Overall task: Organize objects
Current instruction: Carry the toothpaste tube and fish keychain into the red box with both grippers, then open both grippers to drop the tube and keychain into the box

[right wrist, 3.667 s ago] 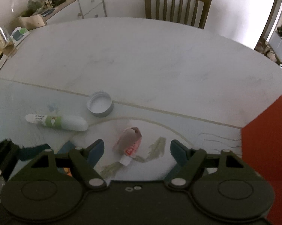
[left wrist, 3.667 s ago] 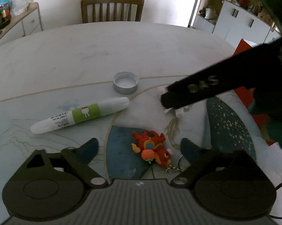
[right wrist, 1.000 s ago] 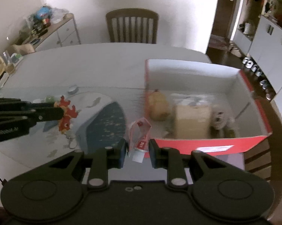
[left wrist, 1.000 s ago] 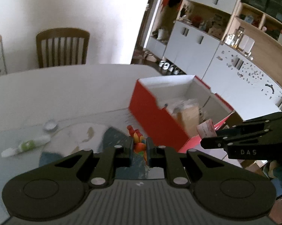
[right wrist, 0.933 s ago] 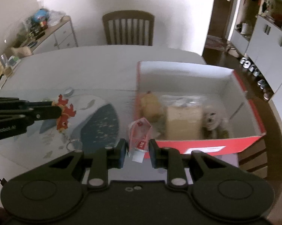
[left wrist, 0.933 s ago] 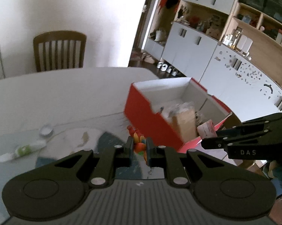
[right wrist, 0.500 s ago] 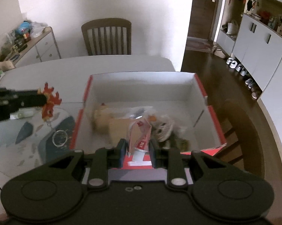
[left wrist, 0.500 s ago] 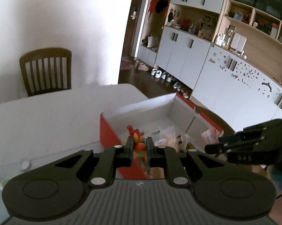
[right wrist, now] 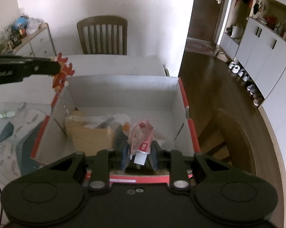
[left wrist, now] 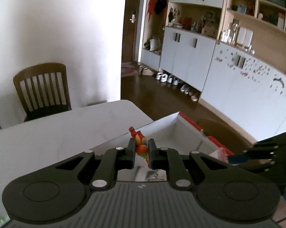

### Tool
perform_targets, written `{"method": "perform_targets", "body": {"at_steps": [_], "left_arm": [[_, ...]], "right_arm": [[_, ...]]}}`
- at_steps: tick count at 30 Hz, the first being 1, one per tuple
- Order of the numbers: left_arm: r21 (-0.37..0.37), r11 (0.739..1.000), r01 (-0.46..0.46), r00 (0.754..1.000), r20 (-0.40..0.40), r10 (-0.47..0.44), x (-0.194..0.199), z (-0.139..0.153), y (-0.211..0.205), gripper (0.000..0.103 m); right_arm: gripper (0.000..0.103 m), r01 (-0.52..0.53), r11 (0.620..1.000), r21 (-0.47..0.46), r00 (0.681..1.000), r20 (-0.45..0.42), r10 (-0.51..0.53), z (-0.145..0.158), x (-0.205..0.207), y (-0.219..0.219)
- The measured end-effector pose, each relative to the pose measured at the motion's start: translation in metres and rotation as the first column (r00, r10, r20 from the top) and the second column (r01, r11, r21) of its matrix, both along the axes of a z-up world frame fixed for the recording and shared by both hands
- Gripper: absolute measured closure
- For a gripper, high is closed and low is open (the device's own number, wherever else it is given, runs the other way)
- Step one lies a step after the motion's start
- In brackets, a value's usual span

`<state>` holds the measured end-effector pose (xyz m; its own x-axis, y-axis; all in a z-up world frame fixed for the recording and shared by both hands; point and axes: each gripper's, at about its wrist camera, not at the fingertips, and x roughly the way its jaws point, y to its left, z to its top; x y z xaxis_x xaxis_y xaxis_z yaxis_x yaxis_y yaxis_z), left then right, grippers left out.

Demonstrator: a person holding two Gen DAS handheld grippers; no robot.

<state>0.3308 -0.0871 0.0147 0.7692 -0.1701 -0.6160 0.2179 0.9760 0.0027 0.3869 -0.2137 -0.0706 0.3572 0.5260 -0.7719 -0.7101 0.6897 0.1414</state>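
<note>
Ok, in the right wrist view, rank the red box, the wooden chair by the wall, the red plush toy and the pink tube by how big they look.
1. Red box
2. Wooden chair, though it stands farther off
3. and 4. Pink tube and red plush toy look alike; the tube is nearer the camera, so unsure.

You have a pale marble-look table (right wrist: 114,64) carrying the open red box (right wrist: 183,95) near its right edge, a patterned blue-and-white mat (right wrist: 11,133) to the box's left, and a white tube with a green band (right wrist: 4,115) lying on that mat.
</note>
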Motion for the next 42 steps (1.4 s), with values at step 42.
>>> {"method": "perform_targets", "body": {"at_steps": [42], "left_arm": [[0.149, 0.988, -0.046, 0.948, -0.306, 0.090, 0.067, -0.102, -0.008, 0.090]], "right_arm": [[0.058, -0.081, 0.994, -0.077, 0.989, -0.129, 0.071, -0.067, 0.038, 0.010]]}}
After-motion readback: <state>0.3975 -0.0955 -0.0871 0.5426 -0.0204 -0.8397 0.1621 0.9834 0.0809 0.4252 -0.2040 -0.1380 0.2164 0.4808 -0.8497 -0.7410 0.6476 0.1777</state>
